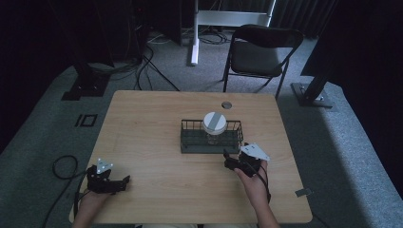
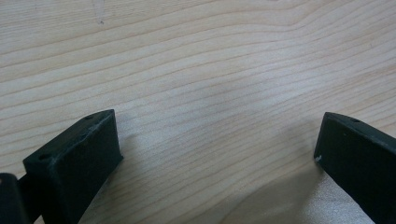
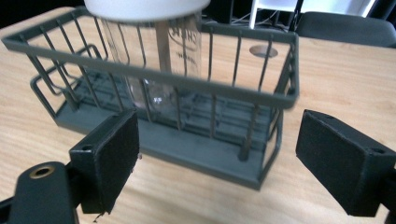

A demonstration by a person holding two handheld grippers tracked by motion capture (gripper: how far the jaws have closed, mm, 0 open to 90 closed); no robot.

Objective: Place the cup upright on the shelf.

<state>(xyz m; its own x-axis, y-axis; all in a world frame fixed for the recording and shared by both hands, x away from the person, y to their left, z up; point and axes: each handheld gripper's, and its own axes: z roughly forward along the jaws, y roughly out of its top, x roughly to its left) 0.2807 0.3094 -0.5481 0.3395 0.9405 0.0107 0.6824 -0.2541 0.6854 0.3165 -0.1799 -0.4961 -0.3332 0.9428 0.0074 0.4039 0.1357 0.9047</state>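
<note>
A dark wire basket (image 1: 189, 140) (image 3: 275, 100) stands at the middle of the wooden table (image 1: 142, 123). A clear glass jar (image 1: 215, 137) (image 3: 182, 46) with a white lid (image 1: 215, 122) (image 3: 140, 7) stands upright inside it. My right gripper (image 1: 231, 159) (image 3: 217, 161) is open just in front of the basket's right half, jaws wide apart and nothing between them. My left gripper (image 1: 124, 182) (image 2: 217, 156) rests open at the table's front left corner, its jaws over bare wood (image 2: 205, 84).
A round cable hole (image 1: 226, 105) (image 3: 263, 51) lies in the table behind the basket. A black folding chair (image 1: 259, 52) stands beyond the far edge. Cables (image 1: 142, 66) and stand feet (image 1: 311, 95) lie on the grey carpet around the table.
</note>
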